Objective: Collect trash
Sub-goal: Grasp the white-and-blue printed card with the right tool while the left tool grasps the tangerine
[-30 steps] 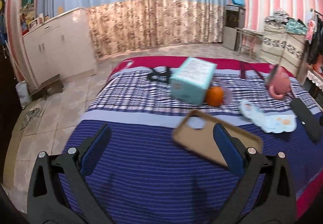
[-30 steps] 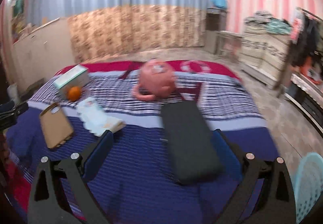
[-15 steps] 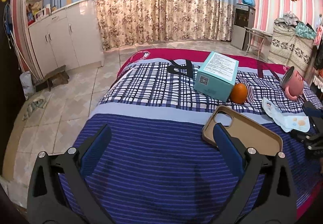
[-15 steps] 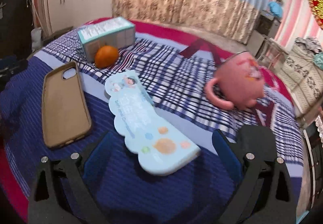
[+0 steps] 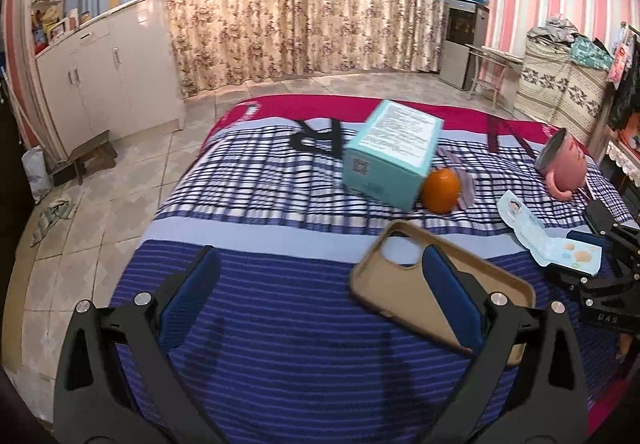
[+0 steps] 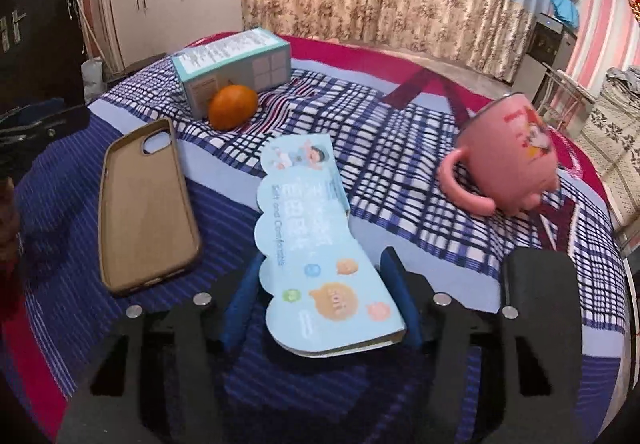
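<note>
**Right gripper closing around the blue card pack**

My right gripper (image 6: 320, 296) stands over the near end of the light-blue cardboard pack (image 6: 316, 244). A second ago its jaws were spread wide over a black case; now they are closing with the pack between them, and I cannot tell whether the pads touch it yet. The pack lies flat on the striped bedspread (image 6: 400, 148), between the brown phone case (image 6: 148, 204) and the pink mug (image 6: 512, 164). My left gripper (image 5: 320, 288) hangs open above the bedspread, nothing between its jaws, as before. The orange (image 6: 233, 106) rests against the teal box (image 6: 236, 64).
</note>
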`<act>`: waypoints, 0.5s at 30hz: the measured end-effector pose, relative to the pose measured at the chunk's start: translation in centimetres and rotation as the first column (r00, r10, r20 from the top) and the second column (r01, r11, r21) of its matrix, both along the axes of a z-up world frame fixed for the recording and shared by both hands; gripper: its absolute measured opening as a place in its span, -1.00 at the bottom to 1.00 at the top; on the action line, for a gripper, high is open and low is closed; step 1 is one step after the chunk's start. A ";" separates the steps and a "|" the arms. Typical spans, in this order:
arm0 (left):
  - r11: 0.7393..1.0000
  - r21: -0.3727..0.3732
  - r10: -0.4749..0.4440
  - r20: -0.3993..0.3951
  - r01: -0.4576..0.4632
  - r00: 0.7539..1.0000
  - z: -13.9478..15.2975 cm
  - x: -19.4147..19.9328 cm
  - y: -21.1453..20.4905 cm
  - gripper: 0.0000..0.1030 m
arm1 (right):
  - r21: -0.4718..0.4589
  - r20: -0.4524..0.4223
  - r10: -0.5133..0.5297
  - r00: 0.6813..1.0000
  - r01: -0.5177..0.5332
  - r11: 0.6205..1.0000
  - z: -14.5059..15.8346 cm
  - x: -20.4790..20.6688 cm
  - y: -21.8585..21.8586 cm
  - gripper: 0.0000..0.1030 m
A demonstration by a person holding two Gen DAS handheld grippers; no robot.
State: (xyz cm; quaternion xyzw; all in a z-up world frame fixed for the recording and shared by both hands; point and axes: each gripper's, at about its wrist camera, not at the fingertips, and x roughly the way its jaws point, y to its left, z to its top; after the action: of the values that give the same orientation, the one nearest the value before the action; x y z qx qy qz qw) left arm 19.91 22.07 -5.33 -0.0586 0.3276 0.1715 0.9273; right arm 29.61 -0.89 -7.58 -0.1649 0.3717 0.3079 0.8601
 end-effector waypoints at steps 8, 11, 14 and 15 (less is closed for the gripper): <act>0.996 -0.020 -0.089 -0.019 0.089 0.996 0.6 3.0 -3.5 0.88 | 0.066 0.074 -0.133 0.988 0.128 0.990 2.8 -1.7 -5.0 0.14; 0.988 -0.054 -0.144 -0.007 0.144 0.990 0.7 4.4 -5.0 0.82 | 0.113 0.074 -0.198 0.977 0.189 0.975 3.6 -2.2 -7.8 0.14; 0.981 -0.073 -0.184 -0.028 0.182 0.983 0.3 6.0 -6.1 0.57 | 0.137 0.088 -0.234 0.968 0.221 0.966 4.1 -3.0 -9.7 0.14; 0.979 -0.079 -0.192 -0.036 0.189 0.981 0.1 6.6 -6.4 0.54 | 0.144 0.088 -0.242 0.966 0.228 0.963 4.1 -3.0 -10.1 0.14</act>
State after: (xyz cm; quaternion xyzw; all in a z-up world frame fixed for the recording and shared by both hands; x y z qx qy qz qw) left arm 26.47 15.67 -5.22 -0.0578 0.3582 0.0706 0.9292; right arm 26.62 -10.95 -3.49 -0.0782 0.3217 0.2186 0.9180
